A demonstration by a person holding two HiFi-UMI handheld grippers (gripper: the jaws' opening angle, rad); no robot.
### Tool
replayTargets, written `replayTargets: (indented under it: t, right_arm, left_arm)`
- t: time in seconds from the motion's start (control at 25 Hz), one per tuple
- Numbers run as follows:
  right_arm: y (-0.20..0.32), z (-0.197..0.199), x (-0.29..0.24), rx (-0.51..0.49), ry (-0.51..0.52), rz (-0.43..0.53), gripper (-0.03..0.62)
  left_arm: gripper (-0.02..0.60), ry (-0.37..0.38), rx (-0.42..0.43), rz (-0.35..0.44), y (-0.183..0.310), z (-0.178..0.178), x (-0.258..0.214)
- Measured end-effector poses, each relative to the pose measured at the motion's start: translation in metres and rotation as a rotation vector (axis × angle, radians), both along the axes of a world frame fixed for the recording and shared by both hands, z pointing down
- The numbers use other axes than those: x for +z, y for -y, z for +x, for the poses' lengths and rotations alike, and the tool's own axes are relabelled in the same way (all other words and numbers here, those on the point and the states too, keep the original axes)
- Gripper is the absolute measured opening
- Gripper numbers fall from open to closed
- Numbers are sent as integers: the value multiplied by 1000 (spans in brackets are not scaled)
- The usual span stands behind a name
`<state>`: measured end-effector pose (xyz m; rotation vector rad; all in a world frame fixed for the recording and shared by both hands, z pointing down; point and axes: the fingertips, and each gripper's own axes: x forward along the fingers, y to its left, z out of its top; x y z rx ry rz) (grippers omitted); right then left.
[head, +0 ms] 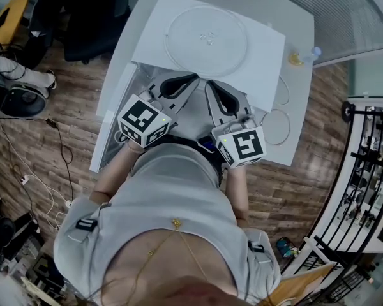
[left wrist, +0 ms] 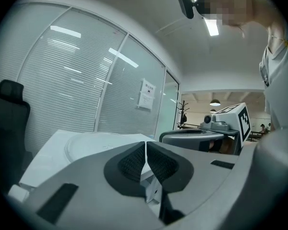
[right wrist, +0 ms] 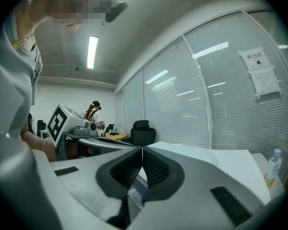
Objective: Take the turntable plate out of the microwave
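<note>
Glass comes first: the clear, round turntable plate lies flat on the smooth white rectangular top of the microwave, outside the oven. Its thin raised rim catches the light, and small moulded bumps sit at its centre. In the left gripper view the same plate shows as a shallow, translucent disc on that matte white surface, just beyond your jaws.

You hold your left gripper in front of the microwave's near edge. Its grey plastic fingers taper to black pads with a fine mesh texture. Those pads are pressed together with nothing between them. Your right gripper is just beside it, of the same build, and its ribbed black pads also meet tip to tip on nothing. Neither gripper touches the plate.

Each gripper carries a white cube with black square markers, the left cube and the right cube, close to your body.

The microwave stands on a white table with rounded corners. A thin wire-like ring lies on the table at your right, and a small clear bottle is near the far right edge. Brown wood-plank flooring surrounds the table.
</note>
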<state>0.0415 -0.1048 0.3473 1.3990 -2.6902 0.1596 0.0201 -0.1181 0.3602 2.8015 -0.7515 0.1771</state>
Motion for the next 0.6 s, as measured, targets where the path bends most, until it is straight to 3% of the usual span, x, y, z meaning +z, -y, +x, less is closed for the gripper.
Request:
replayTargets:
  t: [0.2,0.6]
  right_arm:
    - [0,-1,-17,-46,-13,68,17]
    - [-16,9,-35,-36,32,129,17]
  left_arm:
    - [35,-23,16,35,1,6,-14]
    - [34,-38,3,111,-19,17,-38]
